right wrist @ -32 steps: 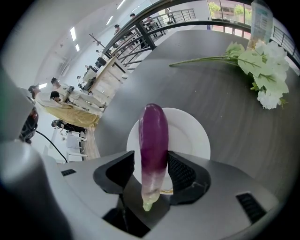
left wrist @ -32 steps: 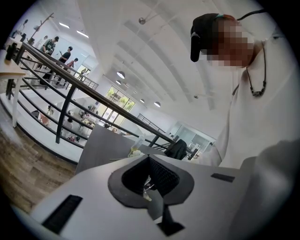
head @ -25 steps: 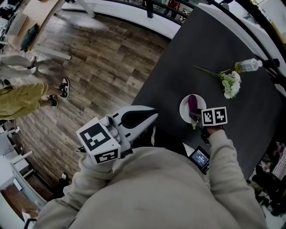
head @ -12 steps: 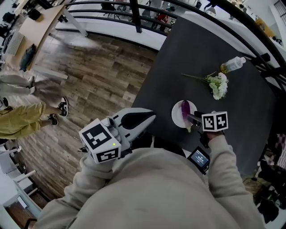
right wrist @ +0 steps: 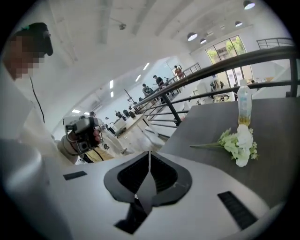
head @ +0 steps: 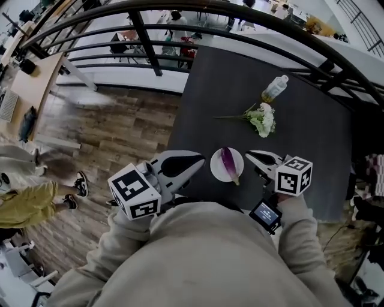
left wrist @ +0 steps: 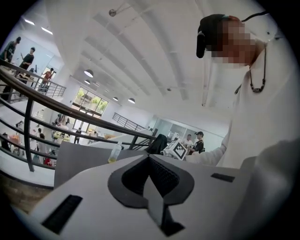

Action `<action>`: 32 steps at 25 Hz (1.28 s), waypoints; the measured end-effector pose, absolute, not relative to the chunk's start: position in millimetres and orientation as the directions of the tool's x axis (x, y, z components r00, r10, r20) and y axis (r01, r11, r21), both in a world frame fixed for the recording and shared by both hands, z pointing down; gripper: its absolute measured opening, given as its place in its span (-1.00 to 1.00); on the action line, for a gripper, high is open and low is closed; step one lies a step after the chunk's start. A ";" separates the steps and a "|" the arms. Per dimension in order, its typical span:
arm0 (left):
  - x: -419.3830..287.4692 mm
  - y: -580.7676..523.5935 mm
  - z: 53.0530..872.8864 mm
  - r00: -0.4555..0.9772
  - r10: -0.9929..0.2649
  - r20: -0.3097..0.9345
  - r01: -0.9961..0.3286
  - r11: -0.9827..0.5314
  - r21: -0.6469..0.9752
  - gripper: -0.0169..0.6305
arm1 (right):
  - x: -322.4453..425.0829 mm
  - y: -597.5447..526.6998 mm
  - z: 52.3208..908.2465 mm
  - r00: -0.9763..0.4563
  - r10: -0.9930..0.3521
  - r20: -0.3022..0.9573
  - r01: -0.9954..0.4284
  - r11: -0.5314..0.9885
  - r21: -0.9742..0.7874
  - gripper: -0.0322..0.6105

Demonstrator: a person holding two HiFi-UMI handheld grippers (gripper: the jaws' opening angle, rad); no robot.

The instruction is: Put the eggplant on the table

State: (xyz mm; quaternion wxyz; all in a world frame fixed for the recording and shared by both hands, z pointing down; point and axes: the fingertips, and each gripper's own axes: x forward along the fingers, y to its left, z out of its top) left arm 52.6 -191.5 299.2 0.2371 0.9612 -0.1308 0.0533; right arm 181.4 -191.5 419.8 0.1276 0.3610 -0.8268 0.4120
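A purple eggplant (head: 228, 165) lies on a small white plate (head: 215, 169) near the front edge of the dark table (head: 300, 132). My right gripper (head: 249, 154) hovers just right of the plate, apart from it. Its jaws are closing, and in the right gripper view (right wrist: 149, 153) they meet with nothing between them. My left gripper (head: 201, 158) hangs off the table's left edge, pointing at the plate. Its jaws stand together and empty in the left gripper view (left wrist: 149, 157).
White flowers (head: 261, 120) and a small bottle (head: 274, 89) lie farther back on the table. A black railing (head: 240, 12) curves behind it. A small screen (head: 266, 214) sits at my right wrist. Wooden floor and a person (head: 30, 201) are at the left.
My right gripper has lifted away from the plate to its right side and its jaws have come together. The eggplant stays on the plate. The left gripper rose slightly.
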 end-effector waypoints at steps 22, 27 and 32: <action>131.2 -190.6 253.0 0.996 -0.018 0.089 -0.050 -0.924 0.380 -0.93 | 238.0 -163.0 218.2 -0.565 -0.815 0.129 -0.804 0.509 -0.307 -0.86; 125.6 -191.1 257.6 0.996 -0.026 0.083 -0.057 -0.919 0.389 -0.93 | 231.2 -163.3 224.9 -0.567 -0.810 0.153 -0.811 0.515 -0.279 -0.86; 117.8 -196.9 256.3 0.995 -0.037 0.091 -0.070 -0.916 0.395 -0.93 | 227.5 -168.2 217.4 -0.564 -0.812 0.149 -0.813 0.515 -0.270 -0.86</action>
